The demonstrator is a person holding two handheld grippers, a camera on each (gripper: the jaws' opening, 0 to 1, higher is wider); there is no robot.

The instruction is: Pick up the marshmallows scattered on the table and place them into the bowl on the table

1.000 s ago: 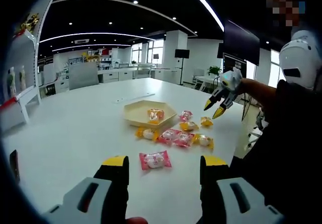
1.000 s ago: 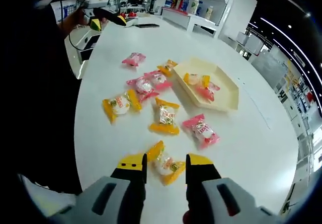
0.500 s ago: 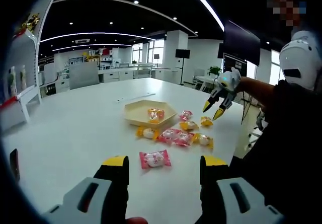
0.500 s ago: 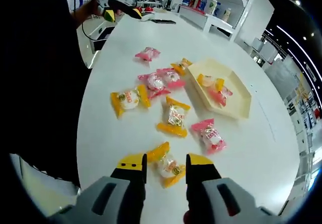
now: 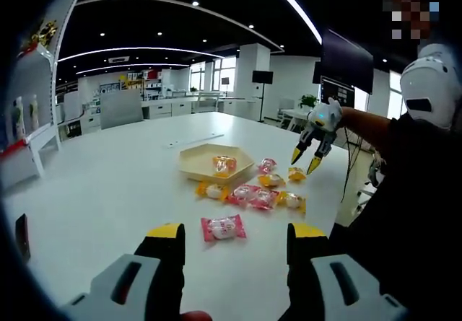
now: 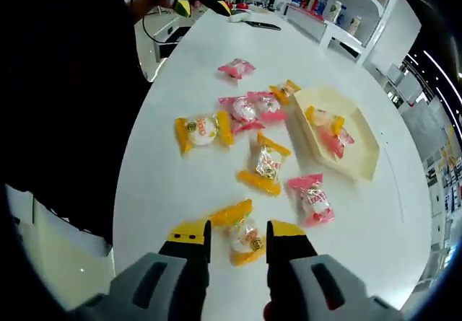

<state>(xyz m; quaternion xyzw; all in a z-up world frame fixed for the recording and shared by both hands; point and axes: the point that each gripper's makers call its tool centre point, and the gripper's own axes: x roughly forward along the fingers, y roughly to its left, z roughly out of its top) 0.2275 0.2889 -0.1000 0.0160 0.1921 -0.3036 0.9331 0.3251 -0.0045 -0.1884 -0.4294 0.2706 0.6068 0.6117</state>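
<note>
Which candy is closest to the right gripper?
The yellow-wrapped marshmallow lying right between the open jaws of the right gripper. The other marshmallows on the table lie farther out, toward the bowl.

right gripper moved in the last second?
Yes, slightly. In the left gripper view the right gripper has dropped toward the table, closer to the yellow marshmallow below it; bowl and sweets sit unchanged.

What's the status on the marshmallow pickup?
Both grippers open. Right gripper straddling yellow-wrapped marshmallow. Cream hexagonal bowl holds some already. Path clear.
</note>
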